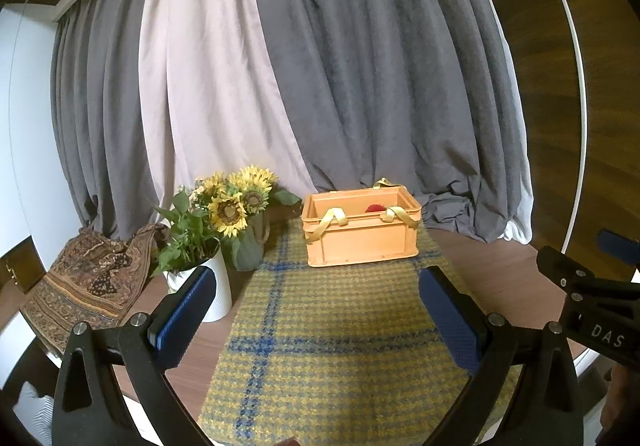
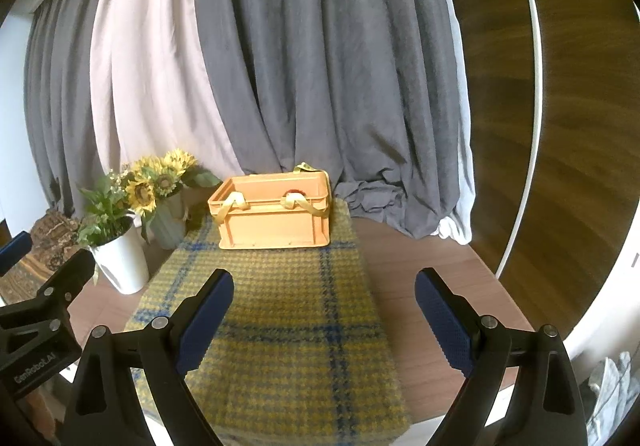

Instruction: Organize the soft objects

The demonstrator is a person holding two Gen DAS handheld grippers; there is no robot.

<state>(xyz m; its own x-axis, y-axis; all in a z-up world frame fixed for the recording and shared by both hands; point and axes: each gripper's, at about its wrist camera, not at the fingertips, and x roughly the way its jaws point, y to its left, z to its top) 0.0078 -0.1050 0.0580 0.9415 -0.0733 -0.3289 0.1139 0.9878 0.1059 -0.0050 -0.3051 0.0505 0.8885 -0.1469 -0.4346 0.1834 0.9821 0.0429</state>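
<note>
Both grippers [image 1: 316,282] [image 2: 324,288] gape, empty, facing orange crate [image 1: 360,242].

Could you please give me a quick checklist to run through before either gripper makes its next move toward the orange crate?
1. Left gripper open, nothing held: ok.
2. Right gripper open, nothing held: ok.
3. Orange crate upright, top open: ok.
4. Crate's yellow straps hang over the front rim, partly across the opening: not ok.
5. Red soft item already inside; remaining room: cannot tell.
6. Another soft object in reach on the plaid cloth: cannot tell, none visible.
</note>
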